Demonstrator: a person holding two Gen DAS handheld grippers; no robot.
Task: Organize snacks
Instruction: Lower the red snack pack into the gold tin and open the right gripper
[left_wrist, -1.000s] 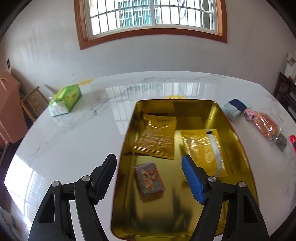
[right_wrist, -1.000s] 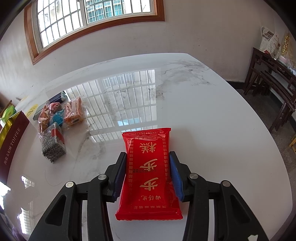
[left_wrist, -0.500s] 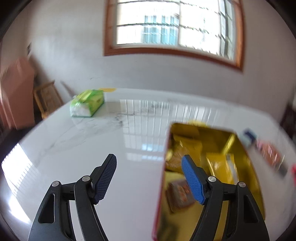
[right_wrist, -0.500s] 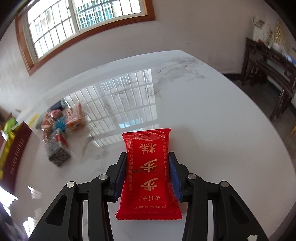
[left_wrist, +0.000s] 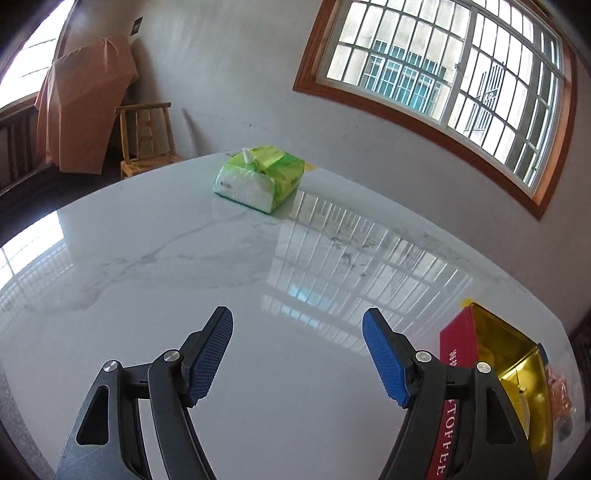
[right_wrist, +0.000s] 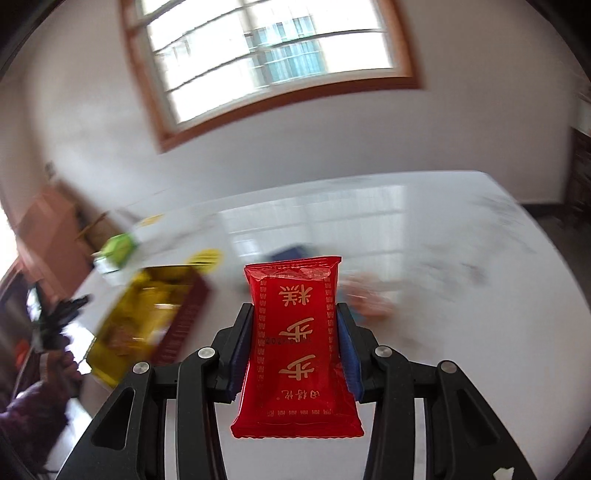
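The right gripper (right_wrist: 295, 347), jaws pinching the light, crinkly, slippery red snack packet (right_wrist: 297, 350) at mid-sides, faces the gold tin (right_wrist: 144, 317) at ten o'clock; the left gripper (left_wrist: 297, 354) gapes empty.

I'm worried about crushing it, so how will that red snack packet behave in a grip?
The red snack packet is probably light and soft: the right hand-held gripper pinches its sides and they bow in. Its glossy film may be slippery. Contents could crush under more squeeze.

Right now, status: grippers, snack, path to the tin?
Right gripper shut on red snack packet, off the table. Left gripper open, empty. Gold tin to its left, blurred; nothing seen between.
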